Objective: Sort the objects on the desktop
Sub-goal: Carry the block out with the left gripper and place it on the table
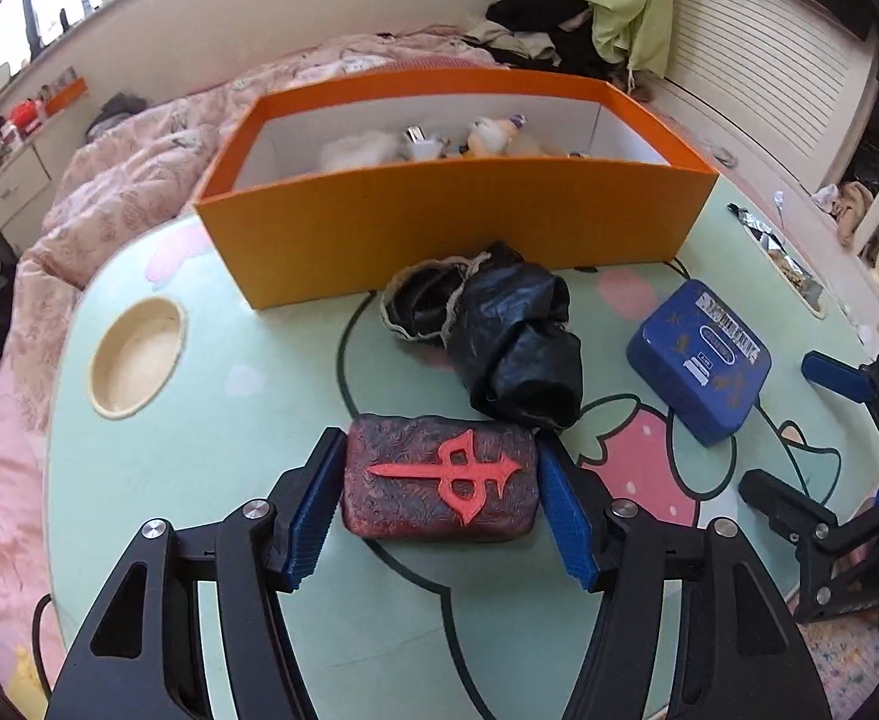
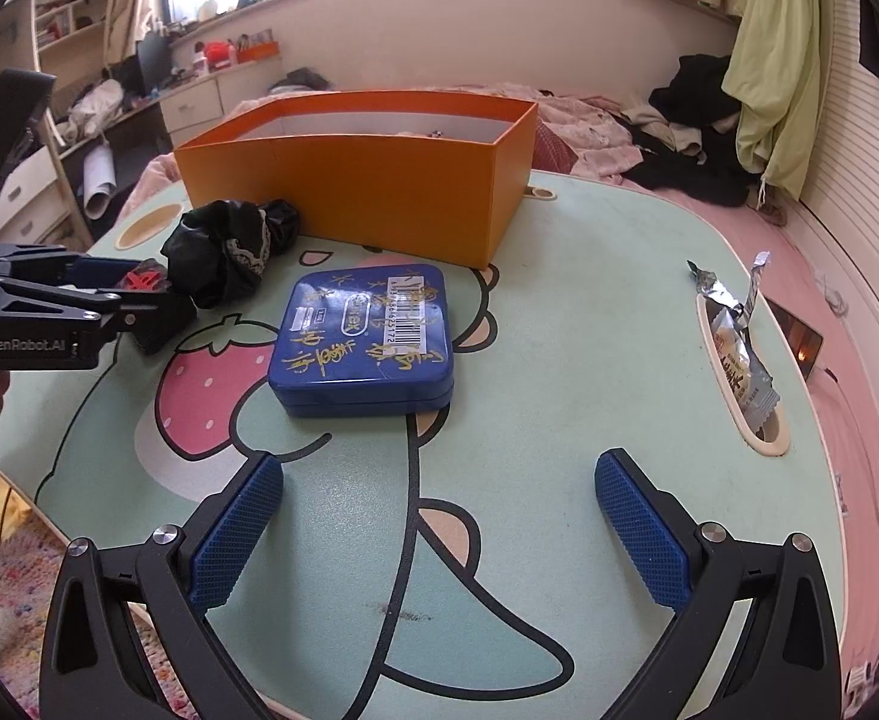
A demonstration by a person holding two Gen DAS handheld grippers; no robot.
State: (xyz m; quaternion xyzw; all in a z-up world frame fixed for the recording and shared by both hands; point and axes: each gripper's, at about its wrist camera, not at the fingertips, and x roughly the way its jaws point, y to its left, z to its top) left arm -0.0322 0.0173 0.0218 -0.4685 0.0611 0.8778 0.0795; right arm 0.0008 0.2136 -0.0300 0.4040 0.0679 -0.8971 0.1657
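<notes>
Orange box (image 1: 451, 228): already held several small items.
Left gripper (image 1: 439, 480): jaws bracketed red block (image 1: 439, 483), contact uncertain.
Right gripper (image 2: 439, 516): jaws released.
Remaining near box: blue tin (image 2: 364, 339), black bag (image 1: 499, 330).

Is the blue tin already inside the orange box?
No, the blue tin lies flat on the table in front of the orange box, beyond the open right tongs.

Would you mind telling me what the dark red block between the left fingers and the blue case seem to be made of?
The dark red block looks like moulded resin or plastic: embossed swirls, a raised red emblem, dull sheen. It could be painted; that stays open. The blue case looks like glossy printed tin or hard plastic: sharp window reflections, rounded corners, a lid seam.
</notes>
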